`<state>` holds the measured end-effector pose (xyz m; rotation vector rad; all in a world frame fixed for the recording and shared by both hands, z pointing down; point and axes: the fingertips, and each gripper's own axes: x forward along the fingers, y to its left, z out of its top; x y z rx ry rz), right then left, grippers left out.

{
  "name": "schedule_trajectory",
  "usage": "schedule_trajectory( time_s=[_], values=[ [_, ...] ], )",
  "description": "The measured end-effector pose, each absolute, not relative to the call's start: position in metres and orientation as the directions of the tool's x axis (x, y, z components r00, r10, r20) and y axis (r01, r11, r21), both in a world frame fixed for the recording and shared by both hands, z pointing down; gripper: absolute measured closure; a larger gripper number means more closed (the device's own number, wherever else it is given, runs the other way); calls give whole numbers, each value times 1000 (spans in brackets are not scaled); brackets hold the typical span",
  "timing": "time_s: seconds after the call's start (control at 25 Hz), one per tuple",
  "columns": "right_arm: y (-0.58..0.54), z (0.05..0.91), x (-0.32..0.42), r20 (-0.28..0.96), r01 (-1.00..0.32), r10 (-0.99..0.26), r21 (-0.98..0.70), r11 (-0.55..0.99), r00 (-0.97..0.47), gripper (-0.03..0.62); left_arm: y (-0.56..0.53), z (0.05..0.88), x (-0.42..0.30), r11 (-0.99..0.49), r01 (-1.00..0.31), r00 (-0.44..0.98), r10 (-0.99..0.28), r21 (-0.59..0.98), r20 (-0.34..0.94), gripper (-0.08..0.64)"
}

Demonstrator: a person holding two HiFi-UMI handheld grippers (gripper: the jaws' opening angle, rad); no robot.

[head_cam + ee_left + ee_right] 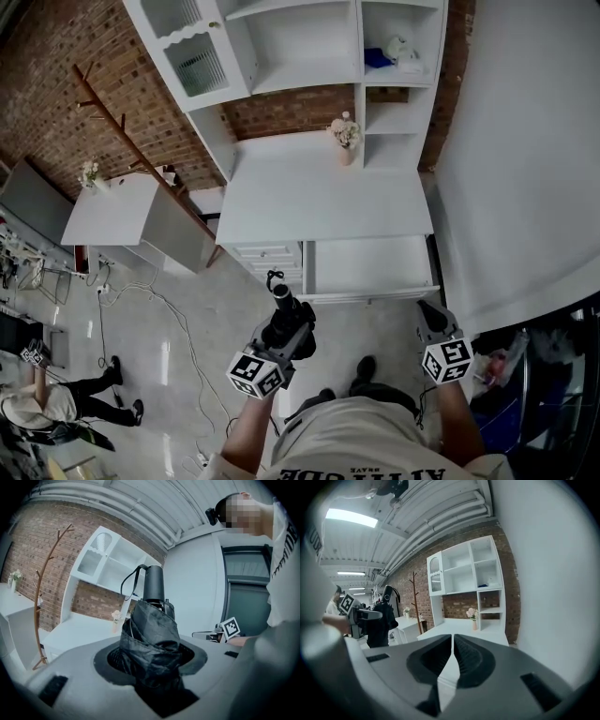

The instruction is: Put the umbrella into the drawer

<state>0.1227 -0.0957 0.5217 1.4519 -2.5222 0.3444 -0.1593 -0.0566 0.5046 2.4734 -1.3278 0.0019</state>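
In the head view my left gripper (285, 330) is shut on a black folded umbrella (284, 309), whose handle and wrist strap point toward the white desk (323, 202). The left gripper view shows the crumpled canopy (150, 634) wedged between the jaws and the handle (153, 584) sticking up. Below the desk top on the right, the drawer (373, 292) stands pulled out, with nothing showing inside. My right gripper (427, 311) hovers just in front of that drawer's right corner. In the right gripper view its jaws (453, 641) are shut with nothing between them.
A vase of flowers (346, 139) stands on the desk under the white hutch (309, 47). A wooden coat rack (127, 131) and a low white table (111, 211) are to the left. Cables (178, 319) lie on the floor. A person (56, 398) crouches at lower left. A white wall (525, 169) is on the right.
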Motion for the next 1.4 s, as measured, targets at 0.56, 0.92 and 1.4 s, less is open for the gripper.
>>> schedule_trajectory(
  time_s=[0.56, 0.92, 1.4],
  values=[
    [-158, 548, 158, 325, -832, -769, -138, 537, -550, 557, -110, 523, -110, -472, -814, 552, -810, 337, 199, 336],
    [-174, 559, 194, 333, -851, -784, -167, 498, -524, 557, -139, 532, -70, -508, -788, 596, -771, 347, 225, 336],
    [-175, 568, 207, 353, -877, -803, -192, 440, -480, 557, -169, 535, -39, -583, -741, 665, -705, 333, 246, 336]
  ],
)
